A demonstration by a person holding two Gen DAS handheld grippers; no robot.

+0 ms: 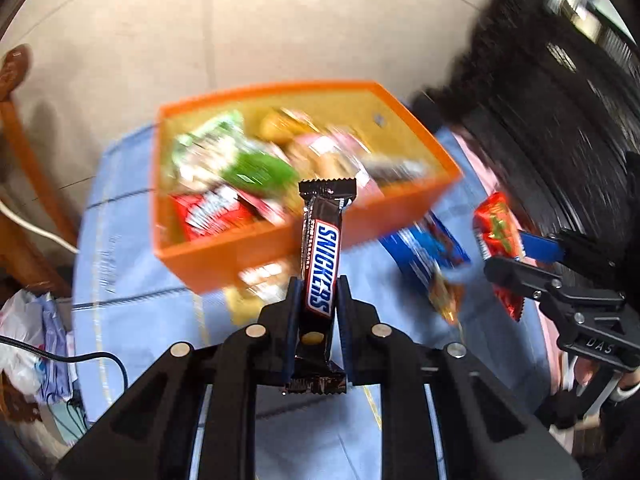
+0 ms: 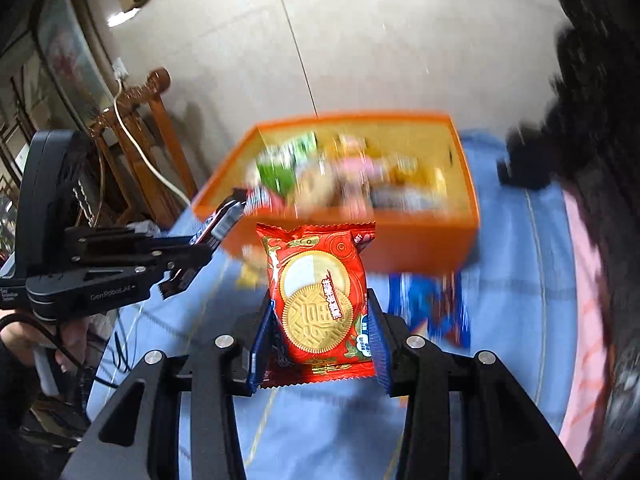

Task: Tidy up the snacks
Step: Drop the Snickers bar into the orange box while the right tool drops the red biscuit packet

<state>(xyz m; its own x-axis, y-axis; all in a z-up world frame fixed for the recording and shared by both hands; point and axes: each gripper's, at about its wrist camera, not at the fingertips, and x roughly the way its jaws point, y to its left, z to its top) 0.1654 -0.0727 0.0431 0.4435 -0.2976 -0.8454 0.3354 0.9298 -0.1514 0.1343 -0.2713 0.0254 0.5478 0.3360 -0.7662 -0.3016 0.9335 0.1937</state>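
Observation:
My left gripper (image 1: 319, 281) is shut on a brown Snickers bar (image 1: 322, 240), which stands upright between the pads, raised in front of the orange box (image 1: 224, 256). My right gripper (image 2: 320, 300) is shut on a red biscuit packet (image 2: 320, 276) printed with a gold round biscuit, also lifted before the orange box (image 2: 420, 246). Each gripper shows in the other's view: the right gripper (image 1: 516, 258) with the red packet (image 1: 496, 232), the left gripper (image 2: 196, 256) with the Snickers bar (image 2: 224, 216). The box holds several blurred snack packets in green, red and pink.
A blue packet (image 1: 424, 248) and a yellowish packet (image 1: 260, 280) lie on the light blue tablecloth (image 1: 132, 240) right before the box. A wooden chair (image 2: 148, 140) with a white cable stands left; dark furniture fills the right. A hand (image 2: 68, 340) grips the left handle.

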